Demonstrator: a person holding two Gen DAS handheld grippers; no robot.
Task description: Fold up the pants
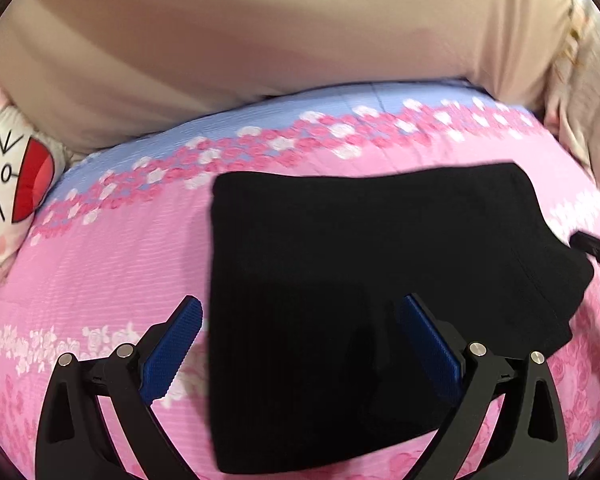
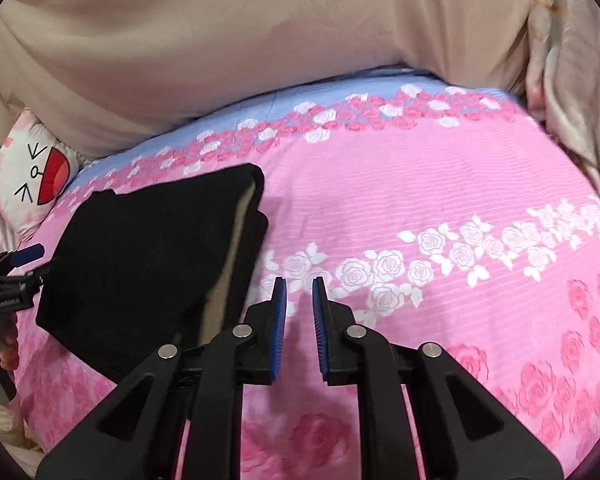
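- The left claw (image 1: 300, 344), black with blue ribbed pads, is spread wide and grips nothing; its right finger (image 1: 428, 344) hangs over the cloth, its left finger (image 1: 172, 348) over bare cover.
- The right claw (image 2: 299, 330) has its pads drawn near each other with a narrow gap between them, gripping nothing, above the pink rose-printed bed cover (image 2: 420, 184).
- The folded black pants (image 1: 360, 300) lie as a thick rectangular bundle on the bed, toward its left side in the right wrist view, the long axis running from the near edge away toward the far side; a pale inner layer shows along the right-hand fold.
- Right of the bundle the cover lies open.
- Farther off, a blue band (image 1: 340, 100) crosses the cover.
- A white cartoon-face pillow (image 2: 36, 176) sits at the far left corner.
- A beige sheet (image 1: 260, 32) rises behind the far edge.
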